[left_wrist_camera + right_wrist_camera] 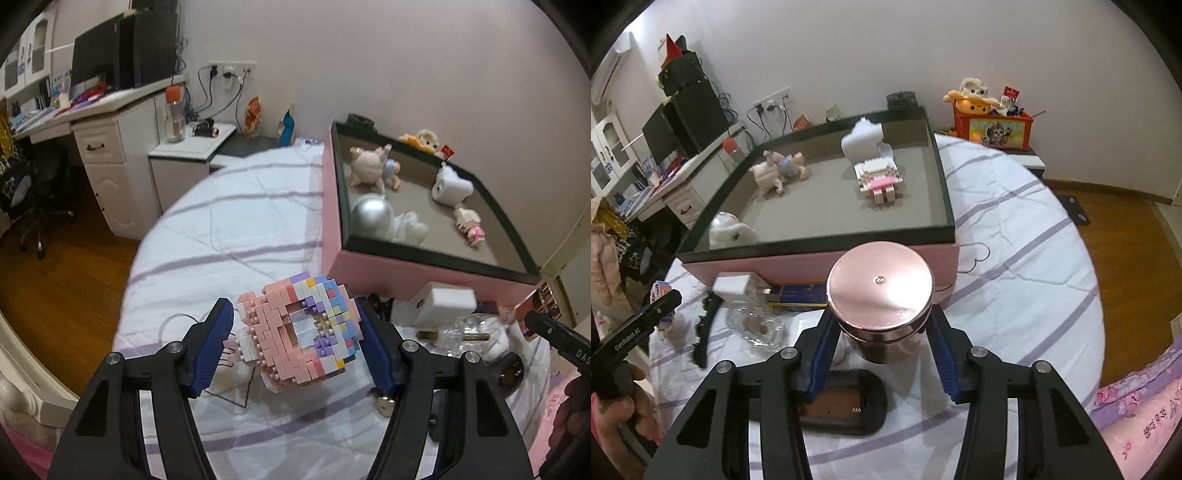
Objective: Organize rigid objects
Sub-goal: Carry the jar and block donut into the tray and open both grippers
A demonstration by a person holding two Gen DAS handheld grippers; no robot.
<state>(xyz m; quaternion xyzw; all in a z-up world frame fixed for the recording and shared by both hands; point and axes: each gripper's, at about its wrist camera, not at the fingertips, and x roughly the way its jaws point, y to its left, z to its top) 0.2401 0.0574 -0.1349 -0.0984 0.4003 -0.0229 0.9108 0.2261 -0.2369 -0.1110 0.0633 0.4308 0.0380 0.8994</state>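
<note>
Brick-built doughnut (301,332), pink on one half and pastel-sprinkled on the other, sits clamped between the blue pads of the left tongs (299,345), lifted above the striped white bedsheet (229,221). Just ahead and to the right lies the pink tray (406,266) with its dark rim, resting on the bed. Inside it are a pig figurine (373,168), a silver ball (369,214), a white tooth-shaped toy (450,186) and a small brick-built figure (469,223), all apart from one another.

The right tongs (882,339) are clamped on a rose-gold round jar (881,299), held upright just in front of the tray's near wall (798,262). Below it on the sheet lies a dark oval case (846,402). To the left, near the tray, rest a white charger (733,286), a clear glass bottle (757,328) and a black comb (703,332).
</note>
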